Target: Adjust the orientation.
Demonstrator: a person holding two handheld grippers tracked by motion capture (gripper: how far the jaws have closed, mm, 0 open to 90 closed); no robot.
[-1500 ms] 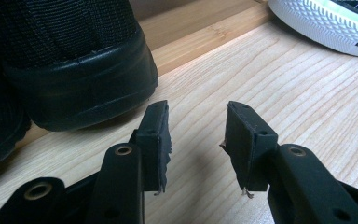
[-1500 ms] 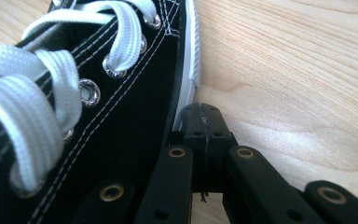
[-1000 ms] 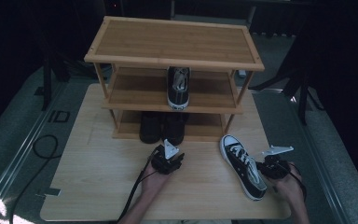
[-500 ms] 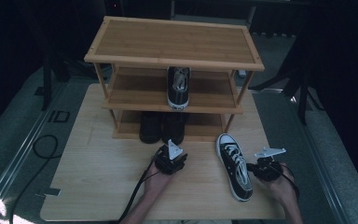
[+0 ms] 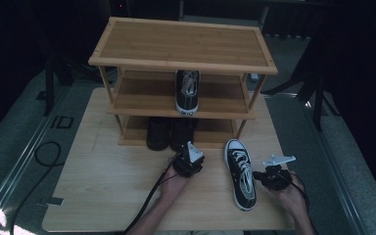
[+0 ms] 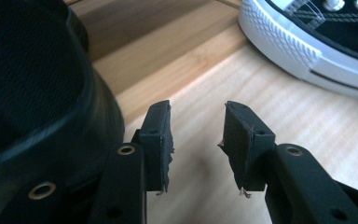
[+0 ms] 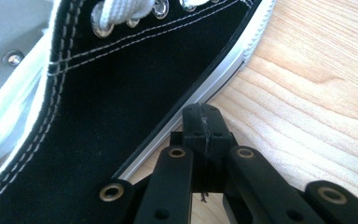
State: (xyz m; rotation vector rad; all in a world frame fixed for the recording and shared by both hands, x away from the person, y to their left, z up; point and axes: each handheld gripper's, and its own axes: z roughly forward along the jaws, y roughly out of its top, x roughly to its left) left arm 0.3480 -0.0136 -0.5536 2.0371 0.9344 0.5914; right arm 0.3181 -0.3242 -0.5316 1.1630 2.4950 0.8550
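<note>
A black sneaker with white laces and sole (image 5: 241, 174) lies on the wooden table, toe toward the shoe rack (image 5: 183, 49). My right gripper (image 5: 260, 175) is shut, and its closed tips (image 7: 200, 122) rest against the sneaker's white sole edge (image 7: 205, 93). My left gripper (image 5: 186, 161) is in front of the rack's bottom shelf. Its jaws have just been closing a little, but they stand open (image 6: 197, 140) with nothing between them. A black shoe (image 6: 32, 98) bulks close on its left, and the sneaker's toe (image 6: 307, 42) lies ahead to its right.
A matching sneaker (image 5: 187, 90) stands on the rack's middle shelf. Two black shoes (image 5: 169, 133) sit on the bottom shelf. A black cable (image 5: 44, 156) loops on the grey floor left of the table (image 5: 107, 186).
The sneaker has been pushed left and turned straighter, toe toward the rack, with the right gripper following it. The left gripper has shifted right, closer to the rack.
</note>
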